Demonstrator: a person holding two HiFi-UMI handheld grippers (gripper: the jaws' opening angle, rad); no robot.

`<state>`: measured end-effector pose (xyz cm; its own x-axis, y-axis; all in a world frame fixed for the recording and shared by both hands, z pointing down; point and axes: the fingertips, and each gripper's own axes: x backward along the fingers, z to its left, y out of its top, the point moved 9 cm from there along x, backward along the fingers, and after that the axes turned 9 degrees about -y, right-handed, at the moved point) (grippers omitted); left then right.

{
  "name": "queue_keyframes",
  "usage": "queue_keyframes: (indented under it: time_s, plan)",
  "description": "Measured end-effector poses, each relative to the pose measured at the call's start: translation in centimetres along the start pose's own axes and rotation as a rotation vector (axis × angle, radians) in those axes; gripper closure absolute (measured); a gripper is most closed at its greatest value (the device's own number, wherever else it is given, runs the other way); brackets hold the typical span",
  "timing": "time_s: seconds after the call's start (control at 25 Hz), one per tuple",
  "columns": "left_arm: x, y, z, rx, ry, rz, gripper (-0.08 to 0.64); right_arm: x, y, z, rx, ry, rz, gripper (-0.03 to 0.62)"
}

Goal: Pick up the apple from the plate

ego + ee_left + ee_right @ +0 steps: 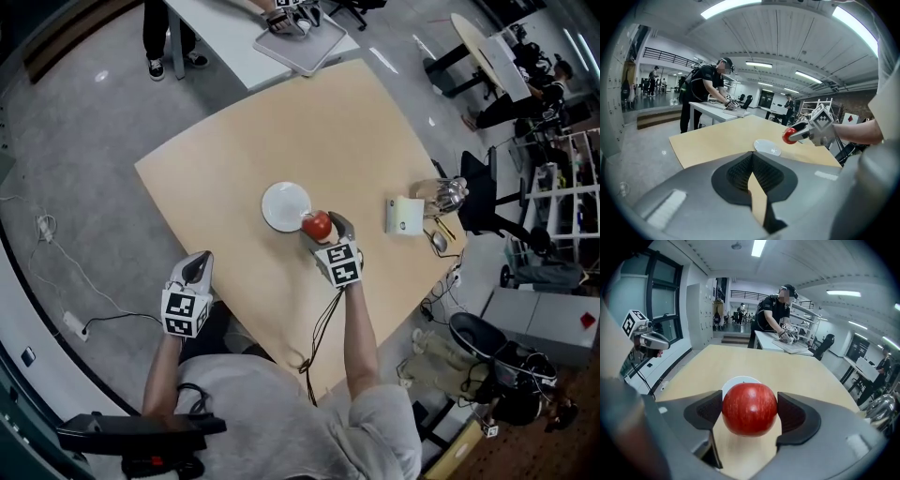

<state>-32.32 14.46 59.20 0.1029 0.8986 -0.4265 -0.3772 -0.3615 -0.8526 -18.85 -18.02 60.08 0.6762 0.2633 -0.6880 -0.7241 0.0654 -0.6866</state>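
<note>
We see a big wooden table [309, 122] on a gray floor [84, 141]. Long lights [759, 64] shine on the white ceiling [787, 33]. A person [701, 89] stands at a white table [220, 37] farther back.

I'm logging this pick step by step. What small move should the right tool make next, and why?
Probably a short lift straight up, grip unchanged. The right tool is shut on the apple, which sits squarely between its jaws and hangs above the table, beside the bare plate rather than on it. More height would likely finish the pick.
</note>
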Motion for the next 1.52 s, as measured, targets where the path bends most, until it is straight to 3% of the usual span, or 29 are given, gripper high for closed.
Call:
queue_keyframes:
  time_s: [1.08,1.52]
  plan:
    - [-3.6,1.2,-9.0,-0.139,-0.222,0.044,0.540,13.7,-9.7,-3.4,-0.244,-0.234,-0.040,0.221]
    - [-3.9,0.5,-12.3,-0.172,-0.267,0.056,0.540,18.2,-13.2,-3.5,-0.326,-0.312,-0.066,0.221]
